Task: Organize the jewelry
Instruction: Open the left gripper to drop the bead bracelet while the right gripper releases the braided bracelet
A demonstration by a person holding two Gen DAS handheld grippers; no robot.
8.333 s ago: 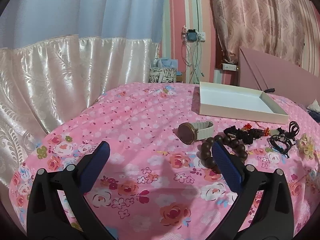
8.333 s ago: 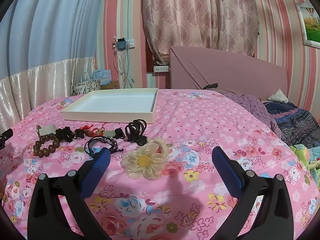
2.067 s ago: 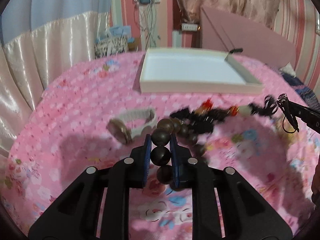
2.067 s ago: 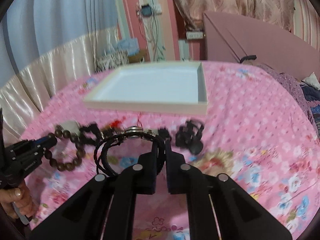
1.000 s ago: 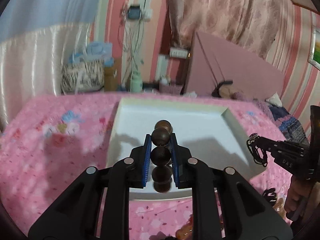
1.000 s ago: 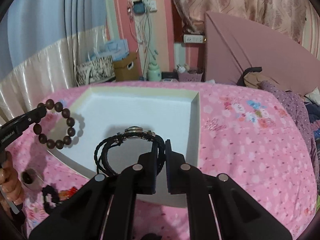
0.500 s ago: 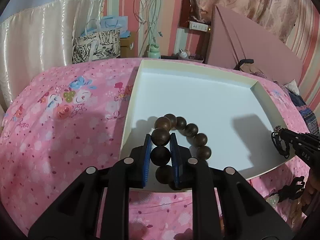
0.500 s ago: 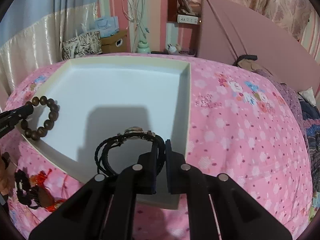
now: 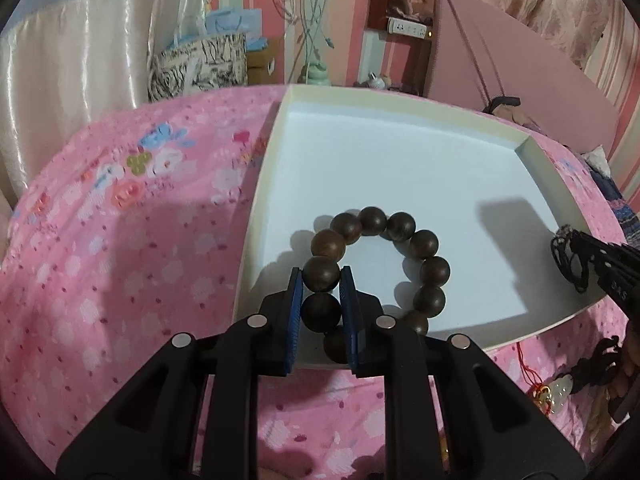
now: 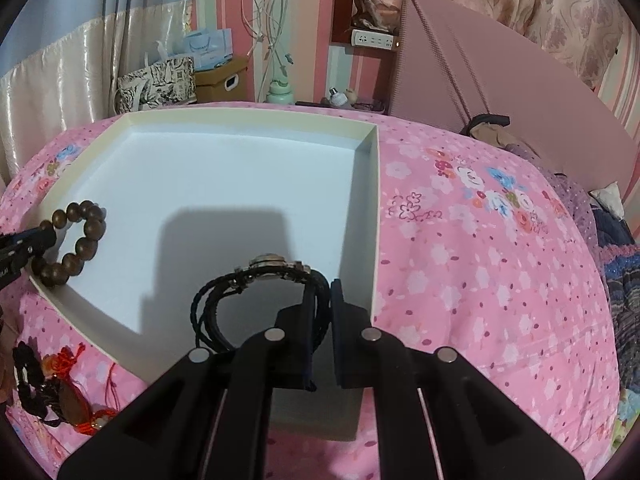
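A shallow white box (image 9: 404, 116) (image 10: 374, 216) lies on the pink flowered bedspread. My left gripper (image 9: 321, 280) is shut on a brown wooden bead bracelet (image 9: 424, 244), whose loop rests low over the box's near left corner. In the right wrist view the same bead bracelet (image 10: 86, 236) shows at the box's left edge. My right gripper (image 10: 322, 292) is shut on a black braided cord bracelet (image 10: 224, 292) with a metal clasp, held over the box's near right corner. In the left wrist view that black bracelet (image 9: 568, 256) appears at the right edge.
Loose jewelry with red tassels and black cords (image 10: 52, 384) (image 9: 560, 380) lies on the bedspread in front of the box. Bags and a cardboard box (image 10: 160, 76) stand past the bed by the curtain. A pink headboard (image 10: 500, 76) rises at the back right.
Both grippers have carried their bracelets from above the bedspread down over the box and tilted downward. The bead loop now hangs just above or on the box floor.
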